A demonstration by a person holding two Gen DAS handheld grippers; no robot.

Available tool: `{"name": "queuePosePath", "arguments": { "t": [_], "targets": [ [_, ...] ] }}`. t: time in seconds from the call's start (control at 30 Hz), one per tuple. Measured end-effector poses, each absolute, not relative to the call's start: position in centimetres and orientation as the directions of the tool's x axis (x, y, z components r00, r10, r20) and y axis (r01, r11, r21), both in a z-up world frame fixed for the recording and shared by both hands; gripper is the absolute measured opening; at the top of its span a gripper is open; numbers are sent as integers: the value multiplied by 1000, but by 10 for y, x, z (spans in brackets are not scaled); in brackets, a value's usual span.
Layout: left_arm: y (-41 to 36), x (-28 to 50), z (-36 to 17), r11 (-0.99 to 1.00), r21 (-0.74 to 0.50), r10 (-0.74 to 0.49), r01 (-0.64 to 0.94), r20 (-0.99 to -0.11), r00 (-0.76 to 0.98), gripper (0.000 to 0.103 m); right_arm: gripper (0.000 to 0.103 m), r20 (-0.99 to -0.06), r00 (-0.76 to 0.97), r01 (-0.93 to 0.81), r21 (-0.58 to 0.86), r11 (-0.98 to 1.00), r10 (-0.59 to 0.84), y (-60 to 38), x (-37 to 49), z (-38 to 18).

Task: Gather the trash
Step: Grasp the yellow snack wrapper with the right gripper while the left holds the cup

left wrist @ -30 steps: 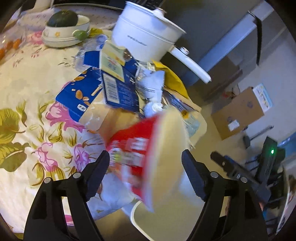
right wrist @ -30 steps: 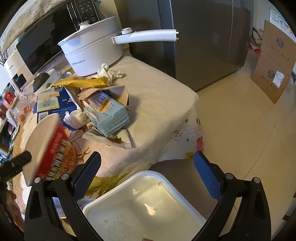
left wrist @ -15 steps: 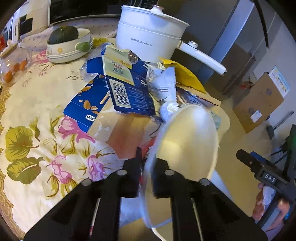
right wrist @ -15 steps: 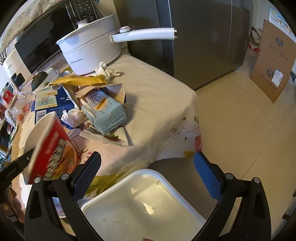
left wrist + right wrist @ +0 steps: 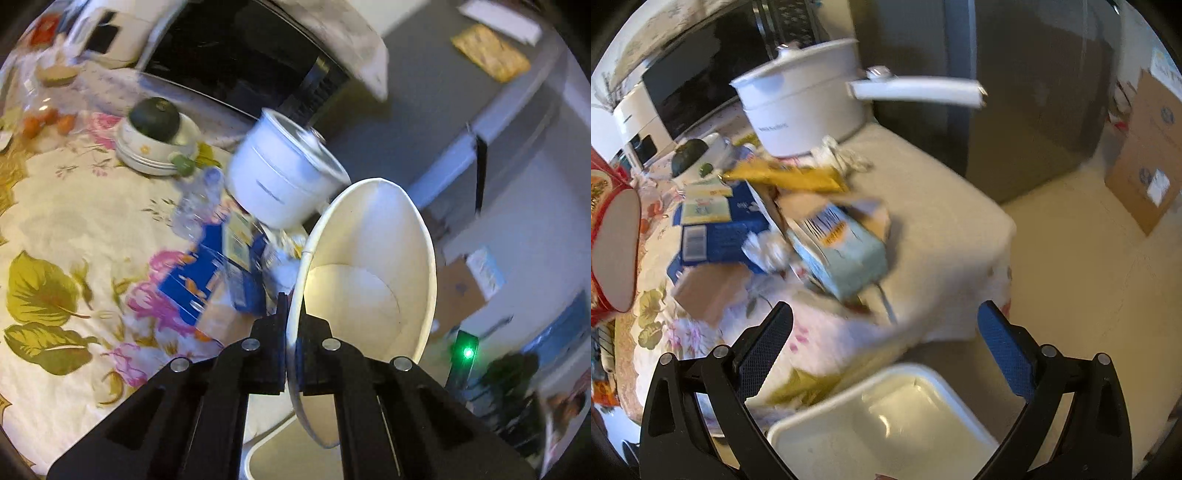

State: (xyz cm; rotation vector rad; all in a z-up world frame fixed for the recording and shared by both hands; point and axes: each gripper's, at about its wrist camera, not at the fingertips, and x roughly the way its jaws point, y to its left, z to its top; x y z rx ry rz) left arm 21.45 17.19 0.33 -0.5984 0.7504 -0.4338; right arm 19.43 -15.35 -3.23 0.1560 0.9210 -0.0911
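One item of trash is off the table: the noodle cup (image 5: 364, 273), which half a second ago sat low in front of the litter pile, now hangs higher and tipped so its empty white inside faces the left camera. The left gripper (image 5: 291, 328) is clenched on the cup's rim, one finger inside the wall and one outside. From the right camera the same cup (image 5: 613, 240) shows at the far left, red side and pale bottom, held above the flowered tablecloth (image 5: 945, 240).

The right gripper (image 5: 884, 332) hangs with its fingers wide apart, grasping nothing, over the white bin (image 5: 798, 428) that sits on the floor just off the near edge of the table. Both views have swung and blurred since the earlier frames, so both hands are on the move.

My reading: the pick-up is done and the carry to the bin is under way. The bin's rim (image 5: 258, 446) shows just below the cup in the left view, so the drop looks close. Left on the cloth are the blue carton (image 5: 716, 236), the pale blue box (image 5: 846, 251), the yellow wrapper (image 5: 786, 177) and crumpled tissue (image 5: 764, 247), beside the white pot (image 5: 801, 110).
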Motion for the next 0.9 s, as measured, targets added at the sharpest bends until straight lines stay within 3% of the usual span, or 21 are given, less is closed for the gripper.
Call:
{"name": "queuePosePath", "arguments": {
  "t": [0.27, 0.37, 0.57, 0.77, 0.83, 0.9],
  "targets": [
    [203, 226, -9, 695, -714, -571, 84, -478, 668, 3, 90, -773, 632, -84, -147, 986, -61, -101, 270, -11],
    [205, 224, -8, 693, -715, -575, 87, -476, 665, 3, 82, -774, 626, -161, -253, 954, -100, -84, 287, -17],
    [210, 224, -9, 689, -720, -576, 82, -475, 666, 4, 66, -805, 587, -242, -279, 929, -89, -75, 307, -30],
    [212, 226, -13, 688, -722, -576, 70, -484, 659, 4, 47, -833, 550, -258, -239, 936, -61, -73, 323, -38],
    [211, 227, -13, 689, -721, -575, 70, -486, 659, 4, 28, -838, 543, -267, -229, 936, -50, -71, 326, -40],
    [212, 227, -13, 691, -720, -573, 70, -486, 660, 4, 21, -835, 548, -260, -213, 942, -38, -72, 328, -40]
  ]
}}
